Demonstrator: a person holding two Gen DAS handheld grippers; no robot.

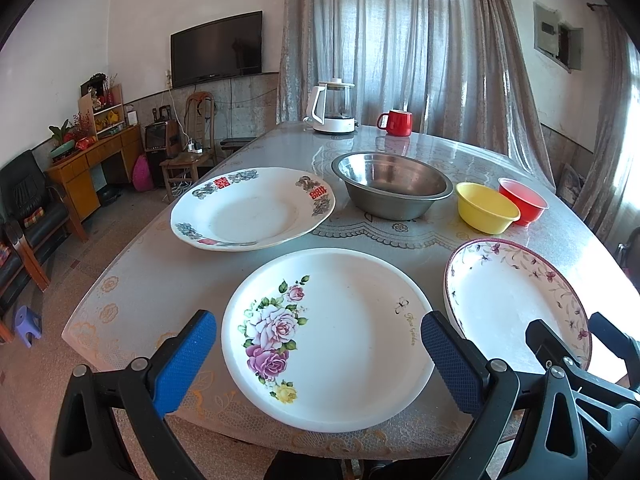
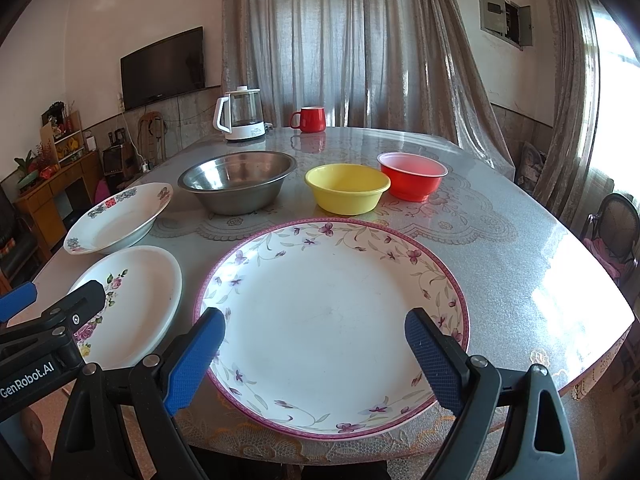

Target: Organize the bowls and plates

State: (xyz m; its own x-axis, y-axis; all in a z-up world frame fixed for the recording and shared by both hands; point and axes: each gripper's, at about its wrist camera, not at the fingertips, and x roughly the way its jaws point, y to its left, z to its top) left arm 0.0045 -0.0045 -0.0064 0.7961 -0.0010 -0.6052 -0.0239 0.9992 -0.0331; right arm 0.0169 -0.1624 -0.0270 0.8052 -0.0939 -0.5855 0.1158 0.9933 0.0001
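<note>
Left gripper [image 1: 318, 356] spread wide, blue pads [image 1: 184, 360] either side of the rose plate [image 1: 328, 340], holding nothing. Right gripper [image 2: 315, 354] equally wide apart, framing the near half of the pink-rim plate [image 2: 332, 320], grasping nothing; cannot tell whether pads [image 2: 434, 364] touch the rim or hang just above it.

Round table [image 2: 520, 264] under a lace-pattern cover. Rose plate at the near edge, left of the pink-rim plate and just beside it, a narrow gap showing between them in the right wrist view. Behind the rose plate, towards the left edge, a deep white plate [image 1: 252, 208] with red characters and grey-blue motifs on its rim. Right of that, near the table's middle, a steel bowl [image 1: 392, 184], upright, nothing seen inside. Further right, a yellow bowl [image 2: 347, 187] and a red bowl [image 2: 412, 175], side by side and almost touching, red one slightly further back. All three bowls upright, none stacked.

At the far edge, a white kettle [image 2: 240, 114] with a glass body, and a red mug [image 2: 309, 119] to its right, well apart from the plates.

Beyond the table: grey curtains [image 2: 340, 40], a wall TV [image 1: 216, 48], a wooden desk [image 1: 92, 168] at left
</note>
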